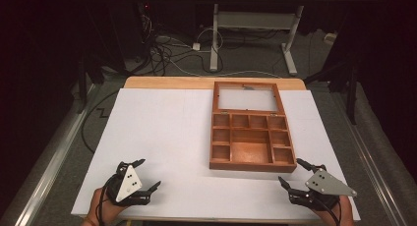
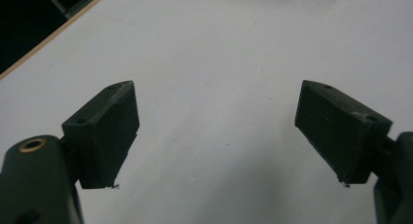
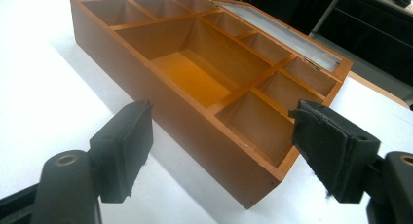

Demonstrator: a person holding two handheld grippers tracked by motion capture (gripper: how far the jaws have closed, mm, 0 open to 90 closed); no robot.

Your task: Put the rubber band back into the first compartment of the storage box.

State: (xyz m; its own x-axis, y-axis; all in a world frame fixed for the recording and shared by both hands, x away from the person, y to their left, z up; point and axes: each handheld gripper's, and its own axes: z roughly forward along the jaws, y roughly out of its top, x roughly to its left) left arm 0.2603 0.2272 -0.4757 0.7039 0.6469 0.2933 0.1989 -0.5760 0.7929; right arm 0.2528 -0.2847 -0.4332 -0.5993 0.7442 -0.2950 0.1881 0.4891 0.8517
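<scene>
Brown wooden compartment box (image 1: 253, 148) sits on the white table top (image 1: 167, 137), right of centre, its glass-paned hinged lid (image 1: 246, 97) folded open flat on the far side. Inside: small square cells round the edges, one large cell in the middle; all look empty, though the far row is dim from the high view so hard to be sure.

Right gripper (image 1: 290, 173) hovers near the table's front edge, just beside the box's near right corner, not touching it. Jaws spread wide, holding nothing. In the right gripper view (image 3: 221, 153) the box's near corner (image 3: 253, 185) lies between the two black pads (image 3: 124, 148), which stand apart from the wood.

Left gripper (image 1: 149, 173) is at the front left of the table, well apart from the box. Jaws wide, nothing between them; the left gripper view (image 2: 216, 131) has bare white surface (image 2: 214, 63) under the pads (image 2: 104, 131).

A hand (image 1: 96, 206) holds each gripper from the bottom edge.
</scene>
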